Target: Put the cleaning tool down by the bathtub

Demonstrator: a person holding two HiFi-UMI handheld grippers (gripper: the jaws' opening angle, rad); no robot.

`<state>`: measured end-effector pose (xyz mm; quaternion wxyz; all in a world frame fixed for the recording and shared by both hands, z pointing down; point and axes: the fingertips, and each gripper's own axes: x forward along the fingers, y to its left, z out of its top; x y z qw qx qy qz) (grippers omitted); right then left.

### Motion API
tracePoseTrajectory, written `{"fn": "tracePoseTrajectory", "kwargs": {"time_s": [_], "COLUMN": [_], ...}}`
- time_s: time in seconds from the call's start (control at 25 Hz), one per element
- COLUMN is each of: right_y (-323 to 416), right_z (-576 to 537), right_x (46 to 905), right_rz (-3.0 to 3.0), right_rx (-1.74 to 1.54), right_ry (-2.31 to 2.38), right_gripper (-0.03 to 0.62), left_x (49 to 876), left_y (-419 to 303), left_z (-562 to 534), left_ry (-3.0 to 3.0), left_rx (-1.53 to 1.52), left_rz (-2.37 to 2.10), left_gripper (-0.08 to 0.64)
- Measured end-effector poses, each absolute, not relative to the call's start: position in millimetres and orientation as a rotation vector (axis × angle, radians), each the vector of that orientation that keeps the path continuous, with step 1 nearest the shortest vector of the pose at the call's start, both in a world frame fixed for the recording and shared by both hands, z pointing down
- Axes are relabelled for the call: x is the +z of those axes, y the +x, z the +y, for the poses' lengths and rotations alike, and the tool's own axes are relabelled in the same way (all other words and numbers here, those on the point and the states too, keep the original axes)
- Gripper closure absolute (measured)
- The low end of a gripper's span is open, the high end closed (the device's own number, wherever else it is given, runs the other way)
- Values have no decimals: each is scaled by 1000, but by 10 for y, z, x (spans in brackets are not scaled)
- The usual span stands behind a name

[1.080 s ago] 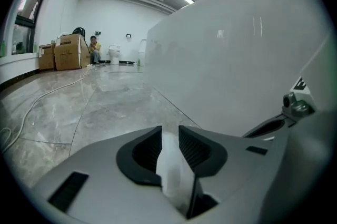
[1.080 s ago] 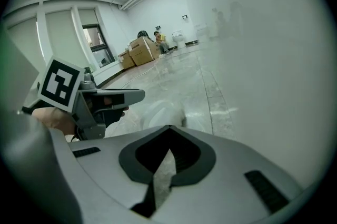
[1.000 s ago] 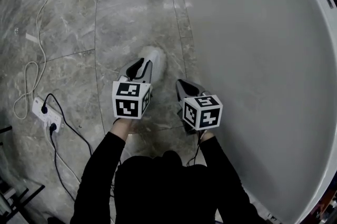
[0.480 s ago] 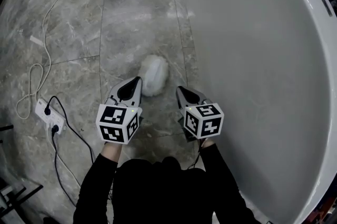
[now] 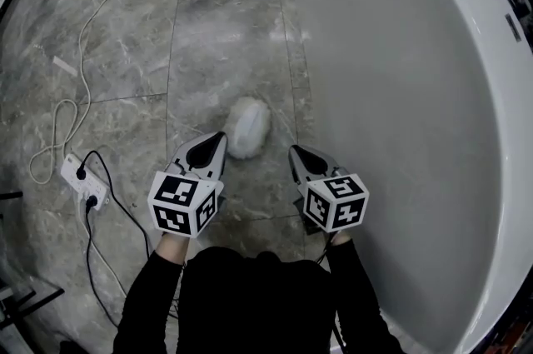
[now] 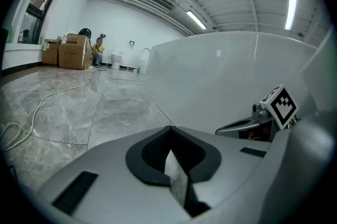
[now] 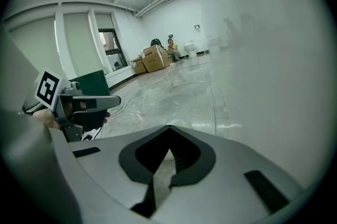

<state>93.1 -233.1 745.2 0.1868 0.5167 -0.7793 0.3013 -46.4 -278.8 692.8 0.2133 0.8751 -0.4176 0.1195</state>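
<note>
The cleaning tool (image 5: 248, 127), a white fluffy pad, lies on the grey marble floor close to the outer wall of the big white bathtub (image 5: 400, 94). Nothing grips it. My left gripper (image 5: 216, 138) hangs just short of the pad's near left side, jaws shut and empty. My right gripper (image 5: 295, 151) hovers to the pad's right, beside the tub wall, its jaws together with nothing in them. In the left gripper view the shut left gripper (image 6: 169, 129) faces the bathtub (image 6: 221, 75). The pad is hidden in both gripper views.
A white power strip (image 5: 83, 181) with black leads lies on the floor at the left, and a white cable (image 5: 62, 119) loops beyond it. Far across the room stand cardboard boxes (image 6: 73, 51) with a seated person (image 6: 98, 49) beside them.
My left gripper has pulled back from over the pad toward me, and the pad now lies free on the floor. The right gripper has barely shifted.
</note>
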Motion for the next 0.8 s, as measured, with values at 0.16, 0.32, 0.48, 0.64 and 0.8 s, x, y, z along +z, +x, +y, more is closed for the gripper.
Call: {"fn": "tracePoseTrajectory", "kwargs": {"time_s": [0.16, 0.32, 0.48, 0.64, 0.8], "right_y": [906, 872, 879, 893, 850], "right_z": [-2308, -2296, -2292, -2302, -2290], "right_x": [7312, 7310, 7320, 7328, 7337], "right_rz": [-2191, -2190, -2184, -2168, -2168], "right_rx": [807, 819, 834, 802, 777], "right_ry": [1445, 1447, 1462, 1467, 1452], "right_gripper": [592, 592, 592, 592, 592], "left_x": [6851, 6879, 6926, 6931, 6958], "left_y": [-480, -501, -525, -537, -503], "left_z": [-2752, -2702, -2666, -2670, -2651], "left_ry": [2439, 2414, 2372, 2372, 2382], "left_rx": [328, 309, 302, 318, 341], "left_rz": [-1153, -1168, -1196, -1222, -1209], "left_gripper": [552, 552, 552, 552, 552]}}
